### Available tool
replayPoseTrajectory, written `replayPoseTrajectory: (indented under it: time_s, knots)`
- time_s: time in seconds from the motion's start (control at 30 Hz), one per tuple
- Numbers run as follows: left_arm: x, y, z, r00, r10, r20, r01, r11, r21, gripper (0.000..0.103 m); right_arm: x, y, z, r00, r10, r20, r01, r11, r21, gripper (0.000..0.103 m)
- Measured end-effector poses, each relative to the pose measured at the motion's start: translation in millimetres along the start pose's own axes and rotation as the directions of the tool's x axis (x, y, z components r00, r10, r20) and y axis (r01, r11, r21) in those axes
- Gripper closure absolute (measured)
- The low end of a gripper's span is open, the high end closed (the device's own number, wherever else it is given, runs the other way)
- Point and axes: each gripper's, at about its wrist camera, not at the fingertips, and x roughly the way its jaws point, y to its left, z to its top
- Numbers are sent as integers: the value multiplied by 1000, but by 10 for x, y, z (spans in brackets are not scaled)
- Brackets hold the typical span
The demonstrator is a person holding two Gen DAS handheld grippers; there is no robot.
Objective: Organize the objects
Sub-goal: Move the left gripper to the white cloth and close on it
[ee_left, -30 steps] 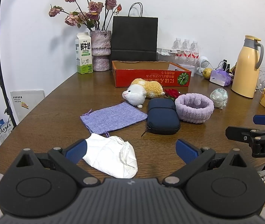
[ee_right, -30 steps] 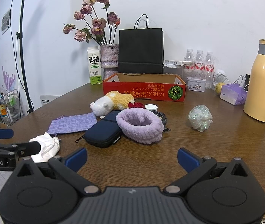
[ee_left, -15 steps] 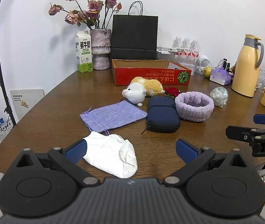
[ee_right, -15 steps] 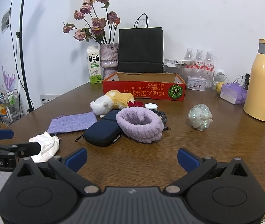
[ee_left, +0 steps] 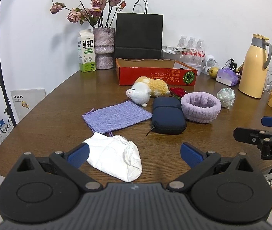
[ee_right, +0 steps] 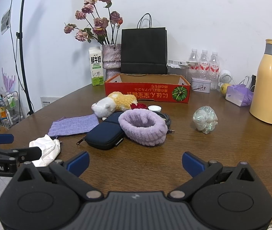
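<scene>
Both our tools, left tool (ee_left: 134,154) and right tool (ee_right: 135,162), hang wide open, holding nothing. The white bag (ee_left: 114,158) lies on the counter (ee_left: 55,118) just before the left; we should descend squarely and pinch its bunched top.

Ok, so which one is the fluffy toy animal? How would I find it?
Find the long red cardboard box at the back of the brown table. Right in front of it lies the plush toy, beside a dark blue zip case and a fuzzy purple ring. It alone has a face: white head, yellow woolly body.
</scene>
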Motion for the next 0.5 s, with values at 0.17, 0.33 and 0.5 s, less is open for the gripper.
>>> replayPoseTrajectory:
  time_s: [0.17,0.33,0.5]
  knots:
    - [51,25,-9,1000,4,-16,-4,1000,-7,0,-21,1,-17,1000,1,-3,-1,1000,1,0]
    - [144,52,-26,999,20,-43,-20,1000,-13,0,51,-32,-56,1000,3,-16,-3,1000,7,0]
    - [288,126,-54,995,55,-84,-58,998,-27,0,174,-67,-82,999,4,-38,-4,1000,12,0]
